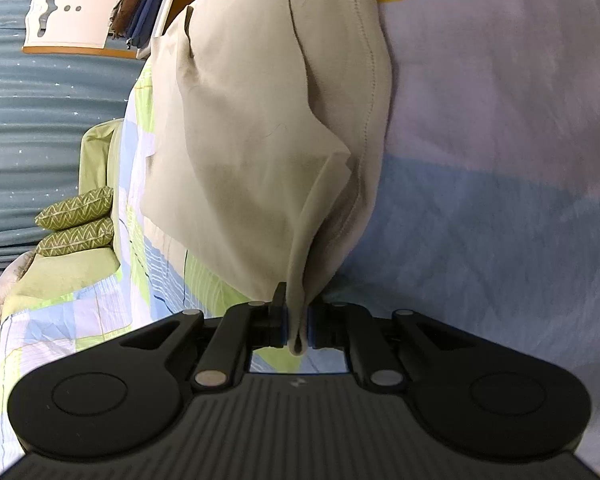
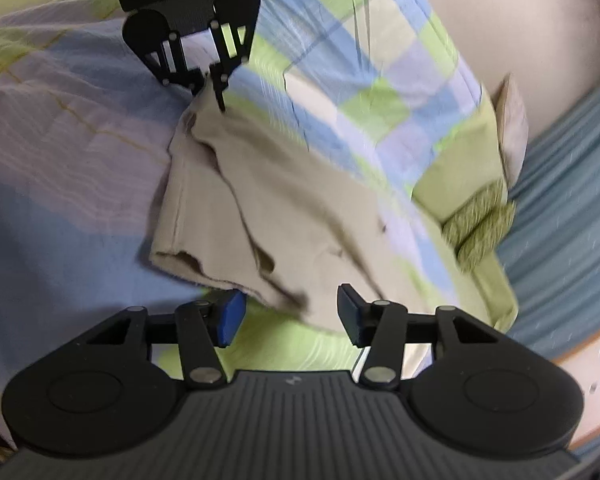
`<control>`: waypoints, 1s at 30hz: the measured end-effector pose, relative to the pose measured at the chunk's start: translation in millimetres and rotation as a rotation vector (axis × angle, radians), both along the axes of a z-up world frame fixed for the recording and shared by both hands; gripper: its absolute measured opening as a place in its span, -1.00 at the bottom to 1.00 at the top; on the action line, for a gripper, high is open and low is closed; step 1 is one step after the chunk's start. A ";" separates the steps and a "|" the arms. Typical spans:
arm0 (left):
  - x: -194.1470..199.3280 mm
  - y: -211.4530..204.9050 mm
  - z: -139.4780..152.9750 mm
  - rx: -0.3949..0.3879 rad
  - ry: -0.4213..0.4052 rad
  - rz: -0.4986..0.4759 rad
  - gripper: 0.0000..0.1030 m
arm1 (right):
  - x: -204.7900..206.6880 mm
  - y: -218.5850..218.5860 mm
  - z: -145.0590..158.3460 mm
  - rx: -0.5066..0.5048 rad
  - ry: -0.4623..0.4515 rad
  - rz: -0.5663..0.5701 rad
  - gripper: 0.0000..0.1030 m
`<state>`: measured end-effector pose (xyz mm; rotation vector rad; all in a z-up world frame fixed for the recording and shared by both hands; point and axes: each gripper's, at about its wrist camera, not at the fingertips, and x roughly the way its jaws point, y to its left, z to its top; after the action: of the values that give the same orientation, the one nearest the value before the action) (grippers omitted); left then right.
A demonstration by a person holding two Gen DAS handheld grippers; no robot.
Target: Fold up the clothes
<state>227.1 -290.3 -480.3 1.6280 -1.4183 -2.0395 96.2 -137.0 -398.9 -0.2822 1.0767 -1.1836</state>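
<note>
Two tongs in view over a bed. Left tongs (image 1: 297,322) clamped on a folded edge of beige garment (image 1: 260,152); cloth pinched between blue pads (image 1: 285,326), small loop of fabric poking out behind them. Garment lying on patchwork bedspread (image 1: 500,208) (blue, lilac, lime squares), stretching away from the pinch point toward top of left wrist view; far end cut off by frame edge. Seam stitching legible along one side.

Right tongs (image 2: 290,314) standing apart, nothing pressed between pads; near hem of garment lying just ahead of and partly between the fingers (image 2: 230,316), contact with either pad not resolvable, heavy motion blur. Left tongs also seen from right wrist view, at opposite corner of garment, tips buried in bunched cloth.

Garment type not identifiable: crumpled, layers overlapping, possibly a sleeve or leg opening at near end. Green patterned cushions (image 1: 78,220) beside bed, sharp in left view, smeared in right. Dark clothing (image 1: 140,4) hanging at upper left, mostly cut off. Teal curtain (image 1: 40,120) behind.
</note>
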 end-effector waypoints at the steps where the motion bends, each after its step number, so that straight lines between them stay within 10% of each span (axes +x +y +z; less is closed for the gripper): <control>1: -0.4 0.1 -0.3 0.001 0.002 0.005 -0.85 | 0.3 3.3 -0.6 0.007 0.009 0.018 -0.26; 12: -3.6 -0.6 -1.2 0.008 0.010 0.035 -0.86 | 7.7 10.7 19.9 0.055 0.030 0.187 -0.40; 25: -2.1 -1.1 -3.9 0.024 0.020 0.042 -0.87 | 24.8 -13.2 8.4 0.039 -0.084 -0.011 -0.09; 30: -2.5 -6.5 5.9 0.082 0.033 0.049 -0.90 | 20.9 -20.0 9.5 0.116 -0.121 0.023 -0.76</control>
<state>224.7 -296.9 -474.4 1.6360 -1.2871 -2.1132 117.1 -157.0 -389.4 -0.1312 1.0293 -1.0991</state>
